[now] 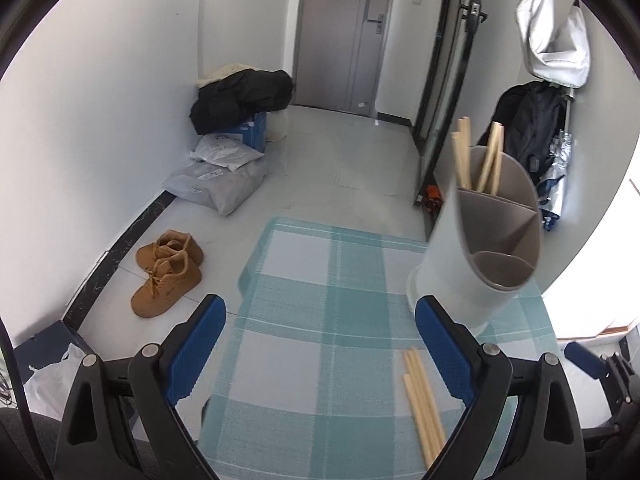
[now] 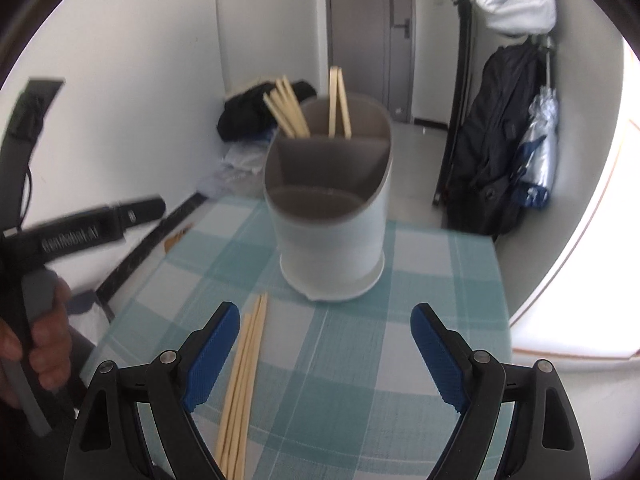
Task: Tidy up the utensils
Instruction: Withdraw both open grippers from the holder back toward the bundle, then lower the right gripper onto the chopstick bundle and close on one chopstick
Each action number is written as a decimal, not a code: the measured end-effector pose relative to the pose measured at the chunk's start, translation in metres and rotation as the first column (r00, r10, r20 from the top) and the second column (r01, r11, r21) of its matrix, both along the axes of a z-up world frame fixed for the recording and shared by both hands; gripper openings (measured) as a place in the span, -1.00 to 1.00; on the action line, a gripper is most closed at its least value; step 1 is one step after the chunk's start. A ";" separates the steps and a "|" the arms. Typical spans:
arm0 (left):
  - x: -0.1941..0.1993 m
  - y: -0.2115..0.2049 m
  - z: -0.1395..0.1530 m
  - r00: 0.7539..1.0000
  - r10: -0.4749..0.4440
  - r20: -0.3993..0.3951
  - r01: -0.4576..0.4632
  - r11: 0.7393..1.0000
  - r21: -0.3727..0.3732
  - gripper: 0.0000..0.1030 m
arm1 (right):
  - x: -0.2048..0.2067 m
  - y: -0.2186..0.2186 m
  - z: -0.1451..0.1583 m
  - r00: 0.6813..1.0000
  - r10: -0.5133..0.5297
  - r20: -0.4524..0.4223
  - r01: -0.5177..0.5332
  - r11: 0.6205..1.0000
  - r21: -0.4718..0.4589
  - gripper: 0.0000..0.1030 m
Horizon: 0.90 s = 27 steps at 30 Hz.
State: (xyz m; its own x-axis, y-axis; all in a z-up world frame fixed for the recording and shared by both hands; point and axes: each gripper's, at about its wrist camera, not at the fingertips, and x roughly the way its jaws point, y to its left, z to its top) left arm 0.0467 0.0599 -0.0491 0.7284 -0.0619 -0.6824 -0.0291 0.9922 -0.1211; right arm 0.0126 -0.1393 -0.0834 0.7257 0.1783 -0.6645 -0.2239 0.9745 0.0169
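On the checked tablecloth (image 2: 432, 264), loose chopsticks (image 2: 242, 376) lie bundled just in front of the white utensil holder (image 2: 332, 240), whose 2 back compartments already hold other chopsticks (image 2: 340, 104). They look light, stiff and smooth, likely to roll, so a pinch near mid-length seems safest. Right gripper (image 2: 324, 360) hovers low over the cloth, jaws spread wide, holding nothing, the bundle by its left finger. Left gripper (image 1: 320, 356) is spread too, empty, with the sticks (image 1: 424, 404) near its right finger.
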 end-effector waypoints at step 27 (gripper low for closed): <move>0.025 0.069 -0.017 0.968 0.206 -0.143 -0.229 0.959 -0.166 0.81 | 0.073 0.063 -0.076 0.964 0.122 -0.237 -0.109 0.992 0.068 -0.44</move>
